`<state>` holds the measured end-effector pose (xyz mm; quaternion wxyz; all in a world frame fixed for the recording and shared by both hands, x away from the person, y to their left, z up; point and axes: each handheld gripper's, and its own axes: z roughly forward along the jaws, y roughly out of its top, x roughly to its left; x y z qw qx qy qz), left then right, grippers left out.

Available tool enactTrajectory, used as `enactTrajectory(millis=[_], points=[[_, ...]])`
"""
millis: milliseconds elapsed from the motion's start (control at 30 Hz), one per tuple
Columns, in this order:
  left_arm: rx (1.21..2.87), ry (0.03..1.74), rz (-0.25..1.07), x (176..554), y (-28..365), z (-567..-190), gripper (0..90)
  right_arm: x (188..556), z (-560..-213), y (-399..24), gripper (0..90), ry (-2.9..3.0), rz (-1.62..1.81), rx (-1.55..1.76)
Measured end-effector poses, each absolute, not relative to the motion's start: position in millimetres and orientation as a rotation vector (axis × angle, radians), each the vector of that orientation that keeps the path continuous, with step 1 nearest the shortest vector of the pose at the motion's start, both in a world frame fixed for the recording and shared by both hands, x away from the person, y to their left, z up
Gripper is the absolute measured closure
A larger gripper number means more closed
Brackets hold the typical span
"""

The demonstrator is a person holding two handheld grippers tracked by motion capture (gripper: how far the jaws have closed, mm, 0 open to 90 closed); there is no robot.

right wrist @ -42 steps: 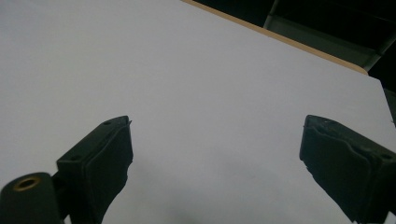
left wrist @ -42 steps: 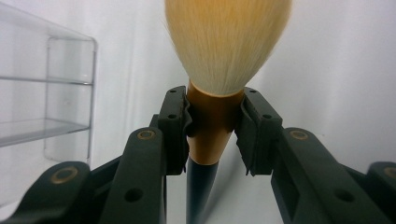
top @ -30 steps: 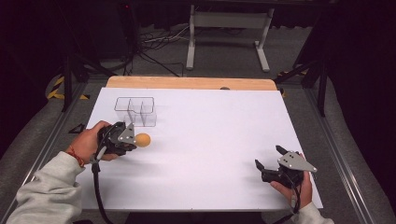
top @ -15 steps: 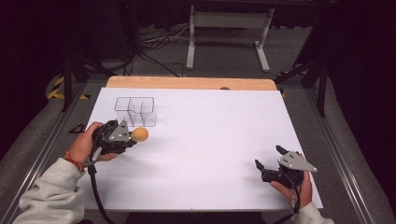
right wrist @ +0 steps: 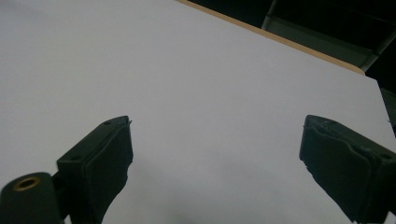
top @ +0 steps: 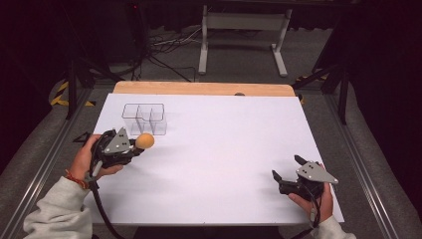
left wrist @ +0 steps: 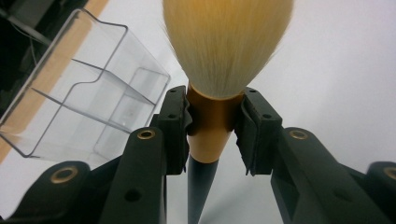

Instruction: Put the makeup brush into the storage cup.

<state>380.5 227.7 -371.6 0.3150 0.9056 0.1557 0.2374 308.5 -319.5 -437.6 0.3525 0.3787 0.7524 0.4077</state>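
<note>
A makeup brush (left wrist: 219, 60) with cream bristles, a gold ferrule and a dark handle is clamped at the ferrule by my left gripper (left wrist: 212, 126). In the high view its round bristle head (top: 145, 141) pokes out past the left gripper (top: 134, 147), just in front of a clear plastic organizer (top: 144, 118) with several compartments. That organizer (left wrist: 79, 102) lies to the left of the brush in the left gripper view. My right gripper (top: 287, 168) rests at the table's near right, jaws wide apart with nothing between them (right wrist: 215, 158).
White paper (top: 224, 144) covers the wooden table; its bare wood edge (top: 199, 88) runs along the back. Metal rails flank both sides. A grey stand (top: 239, 30) and cables sit on the dark floor beyond.
The left hand lifted the brush slightly and carried it back toward the organizer. The right hand stayed where it was.
</note>
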Motion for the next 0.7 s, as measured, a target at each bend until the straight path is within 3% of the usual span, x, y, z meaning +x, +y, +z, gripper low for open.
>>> enactTrajectory(millis=[700], points=[[2.096,0.520,0.571,372,250,-378,66.2,308,-438,-319,10.3,1.947,1.056,0.980]])
